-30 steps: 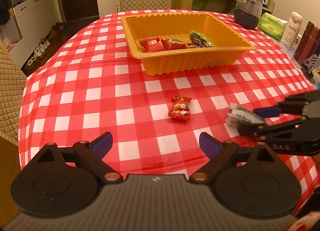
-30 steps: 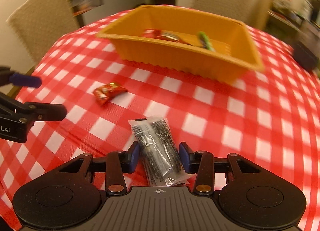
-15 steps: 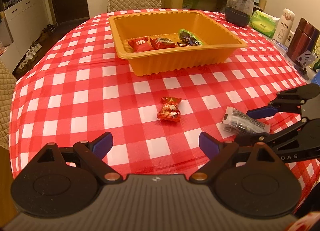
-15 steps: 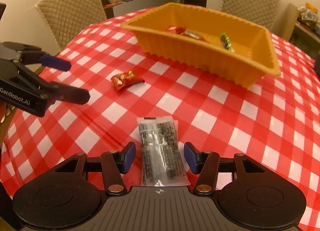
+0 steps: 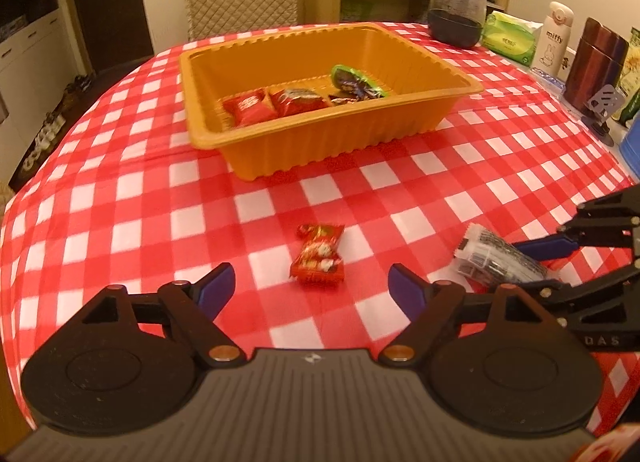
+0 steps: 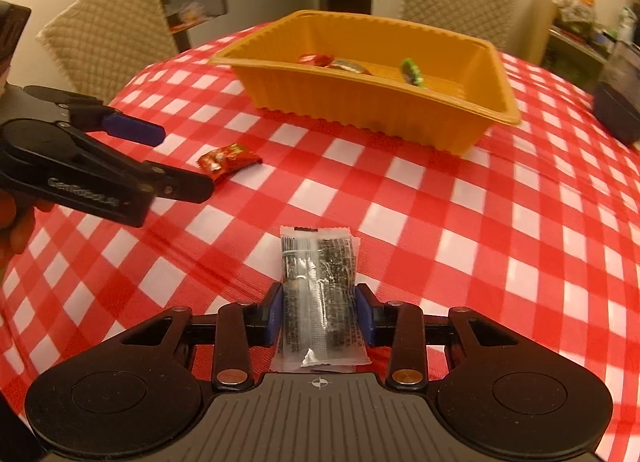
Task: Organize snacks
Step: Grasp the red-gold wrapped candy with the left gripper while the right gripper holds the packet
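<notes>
Right claw (image 6: pixel 319 312) clamps clear packet (image 6: pixel 318 294); left claw (image 5: pixel 310 288) gapes low.

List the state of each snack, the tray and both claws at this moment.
Left claw: open, empty, just short of the red candy.
Right claw: shut on the clear snack packet.
Clear snack packet: gripped by its sides; whether lifted is unclear.
Red candy: loose on the tablecloth, ungripped.
Orange tray: upright, holding several wrapped snacks.
</notes>
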Motion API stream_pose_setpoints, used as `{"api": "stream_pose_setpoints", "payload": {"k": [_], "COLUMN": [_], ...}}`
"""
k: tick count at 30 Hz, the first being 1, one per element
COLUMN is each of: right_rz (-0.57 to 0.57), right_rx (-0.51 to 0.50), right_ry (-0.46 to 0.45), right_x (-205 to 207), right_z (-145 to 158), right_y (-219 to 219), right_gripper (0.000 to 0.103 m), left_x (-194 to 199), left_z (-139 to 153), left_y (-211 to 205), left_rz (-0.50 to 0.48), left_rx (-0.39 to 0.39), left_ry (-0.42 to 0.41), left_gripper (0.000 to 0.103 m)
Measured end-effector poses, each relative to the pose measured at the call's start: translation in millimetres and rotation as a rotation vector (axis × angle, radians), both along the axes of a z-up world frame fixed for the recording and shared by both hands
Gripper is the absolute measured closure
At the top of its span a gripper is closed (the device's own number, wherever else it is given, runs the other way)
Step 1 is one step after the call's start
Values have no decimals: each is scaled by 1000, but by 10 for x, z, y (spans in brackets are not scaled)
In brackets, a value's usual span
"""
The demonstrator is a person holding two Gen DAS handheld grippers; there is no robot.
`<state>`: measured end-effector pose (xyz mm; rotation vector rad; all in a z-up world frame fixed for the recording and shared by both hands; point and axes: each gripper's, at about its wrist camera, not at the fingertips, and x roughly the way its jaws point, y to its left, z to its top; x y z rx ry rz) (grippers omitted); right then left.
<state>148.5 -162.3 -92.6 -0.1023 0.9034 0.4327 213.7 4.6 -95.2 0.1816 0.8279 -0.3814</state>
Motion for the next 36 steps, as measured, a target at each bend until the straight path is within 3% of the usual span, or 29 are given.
{"api": "stream_pose_setpoints", "payload": {"k": [5, 12, 17, 20, 36], "right_rz": [-47, -66, -75, -81, -106], "right_rx": [6, 19, 29, 28, 44], "right_ry": [-20, -35, -38, -42, -44], "right_x": [-40, -57, -61, -63, -62], "right_z": [-7, -11, -14, -14, -12], "right_y": [4, -5, -22, -12, -29], "right_gripper": [65, 65, 65, 65, 59], "left_x": [114, 223, 252, 228, -11], "left_z": [-59, -135, -162, -171, -71], "left_y": [-110, -181, -174, -183, -174], "left_rz": [-30, -33, -28, -36, 0], "left_rx": [9, 32, 32, 35, 19], "left_ry": [-17, -28, -17, -13, -3], "left_gripper": [32, 57, 64, 75, 79]}}
